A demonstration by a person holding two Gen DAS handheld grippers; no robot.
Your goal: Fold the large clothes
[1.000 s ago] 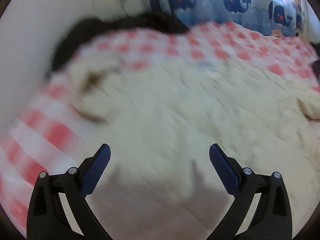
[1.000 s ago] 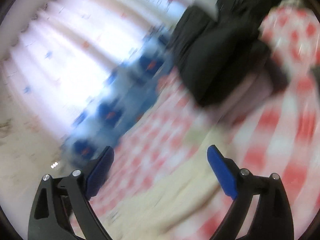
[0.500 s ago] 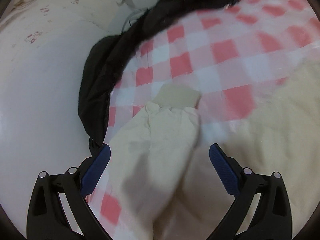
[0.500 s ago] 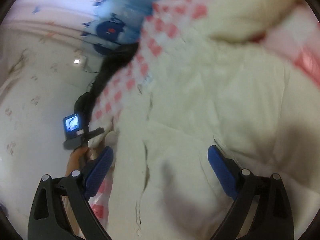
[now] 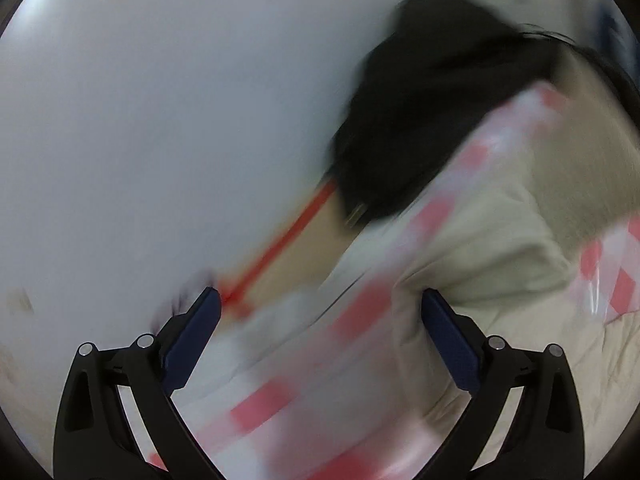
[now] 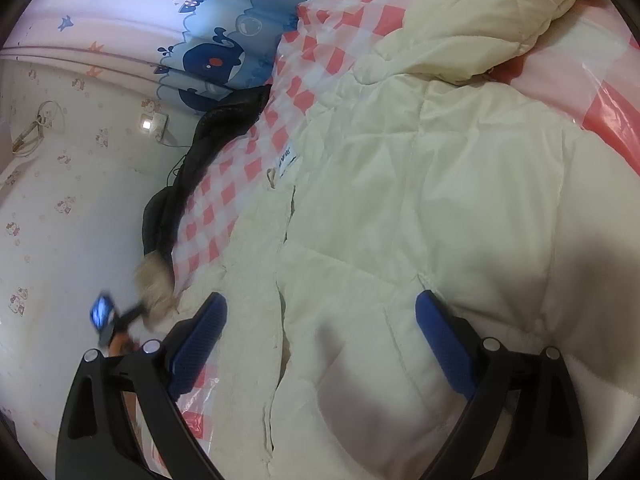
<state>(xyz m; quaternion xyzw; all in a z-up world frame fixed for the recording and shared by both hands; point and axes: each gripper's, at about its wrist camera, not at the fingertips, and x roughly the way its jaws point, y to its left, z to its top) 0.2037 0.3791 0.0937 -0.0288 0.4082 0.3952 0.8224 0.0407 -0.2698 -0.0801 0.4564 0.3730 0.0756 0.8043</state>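
The cream padded jacket (image 6: 460, 208) lies spread front-up on the bed, over the pink-and-white checked cover (image 6: 316, 56). Its front opening runs down the left of the right wrist view, and one sleeve (image 6: 492, 20) lies out toward the far corner.

My right hand-held gripper (image 6: 320, 332) hangs above the lower front panel, jaws wide apart, holding nothing. My left hand-held gripper (image 5: 320, 332) is likewise spread and empty. Its view is heavily blurred but shows the other sleeve (image 5: 500, 240) ahead to the right, near a black garment (image 5: 420, 112) bunched against the wall (image 5: 140, 120).

Assessment: no fold is started; the step in hand appears to be taking hold of a sleeve or side edge.

Recommendations:
- Steady the left side before closing; the blur makes the aim unreliable.
- Pinch the sleeve cloth alone, not the slippery cover beneath it.
- Grip near the cuff and carry it across the chest, low and flat.
- Keep clear of the black garment.
- Padding is bulky and springy; I expect it to need pressing down after each fold.
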